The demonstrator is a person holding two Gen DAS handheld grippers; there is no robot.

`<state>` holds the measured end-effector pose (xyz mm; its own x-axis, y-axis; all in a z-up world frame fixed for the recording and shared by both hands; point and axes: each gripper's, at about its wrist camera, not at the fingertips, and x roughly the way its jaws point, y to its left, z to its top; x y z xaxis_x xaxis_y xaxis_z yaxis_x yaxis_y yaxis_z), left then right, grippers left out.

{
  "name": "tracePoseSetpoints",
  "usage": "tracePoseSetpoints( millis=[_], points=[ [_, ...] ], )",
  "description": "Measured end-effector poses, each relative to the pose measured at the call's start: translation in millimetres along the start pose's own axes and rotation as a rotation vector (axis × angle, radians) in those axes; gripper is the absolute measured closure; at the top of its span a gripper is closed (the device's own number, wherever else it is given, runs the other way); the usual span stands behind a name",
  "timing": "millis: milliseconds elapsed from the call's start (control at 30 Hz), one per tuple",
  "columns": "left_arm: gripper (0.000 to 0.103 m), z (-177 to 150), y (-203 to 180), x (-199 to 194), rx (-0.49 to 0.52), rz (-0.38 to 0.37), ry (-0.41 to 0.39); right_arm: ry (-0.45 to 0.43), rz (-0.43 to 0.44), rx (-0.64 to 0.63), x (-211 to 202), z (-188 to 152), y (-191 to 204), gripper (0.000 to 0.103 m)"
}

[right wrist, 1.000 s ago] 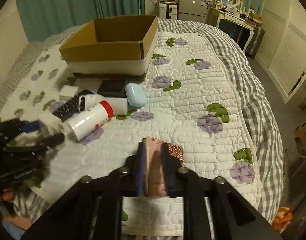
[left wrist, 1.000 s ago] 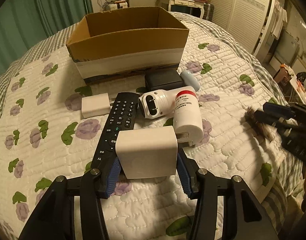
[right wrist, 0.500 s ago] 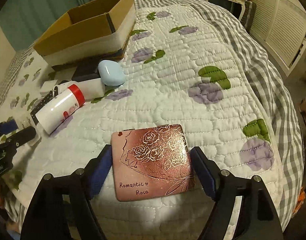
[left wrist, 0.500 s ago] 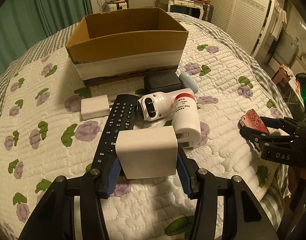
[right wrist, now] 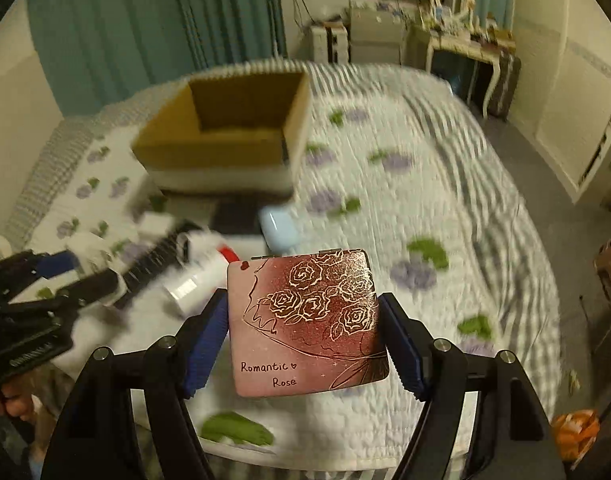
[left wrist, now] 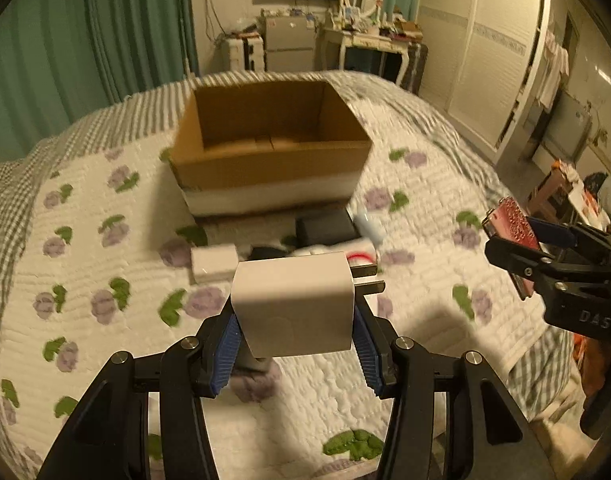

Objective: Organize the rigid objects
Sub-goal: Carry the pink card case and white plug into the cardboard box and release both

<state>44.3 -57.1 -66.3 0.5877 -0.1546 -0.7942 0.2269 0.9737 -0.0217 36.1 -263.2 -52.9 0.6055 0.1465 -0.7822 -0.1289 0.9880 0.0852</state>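
My left gripper [left wrist: 295, 316] is shut on a white charger block [left wrist: 293, 300], held clear of the quilt with its prongs pointing right. My right gripper [right wrist: 303, 300] is shut across the width of a flat pink case [right wrist: 309, 320] printed with roses, also held above the bed. An open cardboard box [left wrist: 265, 168] stands farther back on the bed, ahead of both grippers; its inside looks bare. From the left wrist view the right gripper [left wrist: 501, 236] hangs at the right with the pink case [left wrist: 513, 224].
Between me and the box lie a white bottle with a red cap [right wrist: 201, 276], a black remote [right wrist: 153, 260], a pale blue earbud case [right wrist: 279, 226], a black block [left wrist: 325, 228] and a small white adapter [left wrist: 213, 262]. The bed's edge drops off on the right.
Both grippers have risen. The charger came up off the remote. The right gripper changed from a narrow edge-on hold to a wide grip on the flat case and lifted it off the quilt.
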Motion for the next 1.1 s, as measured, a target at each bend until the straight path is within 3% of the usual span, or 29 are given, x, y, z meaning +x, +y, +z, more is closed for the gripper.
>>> tracePoseSetpoints(
  millis=[200, 400, 700, 867, 1100],
  points=[
    [0.051, 40.9, 25.5, -14.2, -0.021, 0.039, -0.062, -0.076, 0.031, -0.061, -14.1, 53.6, 26.4, 0.030],
    [0.051, 95.8, 48.5, -2.8, -0.013, 0.079, -0.105, -0.132, 0.062, -0.094, -0.5, 113.0, 44.8, 0.030],
    [0.051, 170.3, 65.9, 67.2, 0.025, 0.095, -0.113, -0.153, 0.094, -0.047, 77.9, 209.2, 46.8, 0.030],
    [0.051, 186.0, 71.9, 116.9, 0.041, 0.099, -0.067, -0.120, 0.075, -0.043, 131.6, 235.1, 44.4, 0.030],
    [0.051, 188.4, 75.3, 162.1, 0.049, 0.108, -0.007, -0.076, 0.061, -0.028, 185.7, 232.8, 37.2, 0.030]
  ],
)
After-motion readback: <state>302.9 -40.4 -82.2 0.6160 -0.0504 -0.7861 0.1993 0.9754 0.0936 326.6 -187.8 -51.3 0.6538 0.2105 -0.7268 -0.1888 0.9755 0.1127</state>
